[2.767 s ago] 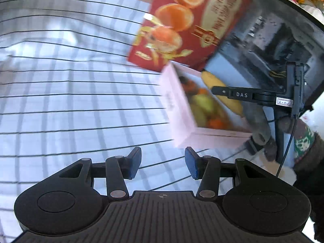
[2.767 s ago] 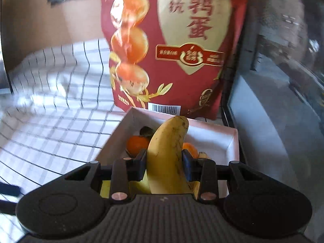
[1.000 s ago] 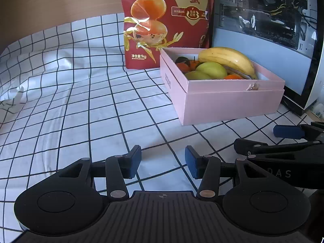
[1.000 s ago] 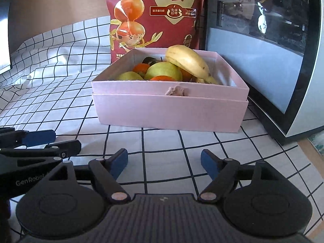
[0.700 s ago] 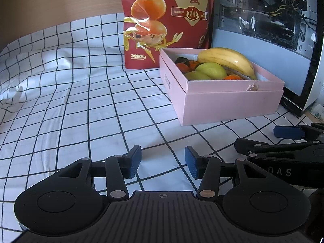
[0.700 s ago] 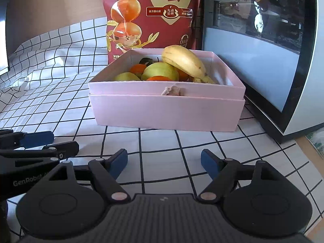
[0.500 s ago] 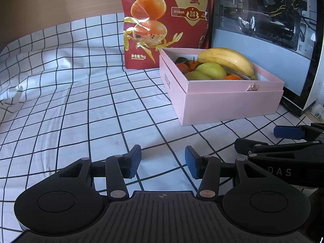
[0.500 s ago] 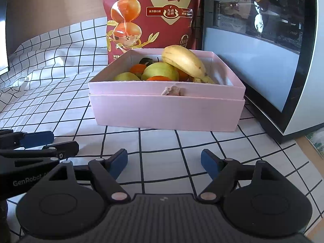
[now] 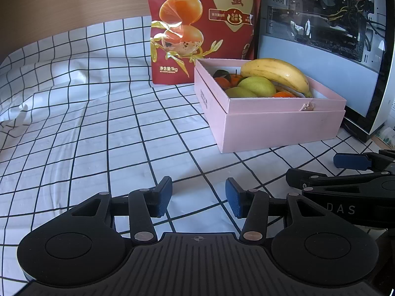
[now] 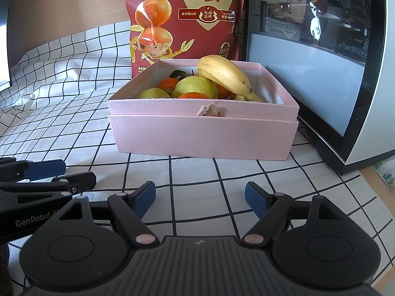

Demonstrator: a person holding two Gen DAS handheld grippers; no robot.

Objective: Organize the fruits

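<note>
Below me spreads a white cloth with a black grid (image 9: pixel 98 123), wrinkled toward the far left, over a surface that ends at a tan wall (image 9: pixel 61 5). A tall red snack bag (image 10: pixel 187 19) stands upright at the back, and a glass-sided computer case (image 10: pixel 321 61) sits just right of the pink box (image 10: pixel 202 133). That box rests on the cloth ahead of both my grippers, well apart from them. Inside it the banana (image 10: pixel 223 77) lies on top of green pears (image 10: pixel 195 86) and oranges (image 10: pixel 167 83), its long axis slanting from the far side toward the near right corner, stem end nearest me. My left gripper (image 9: pixel 198 196) has its fingers spread, nothing between them. My right gripper (image 10: pixel 200 198) is spread wider, also empty, hovering over the cloth.
</note>
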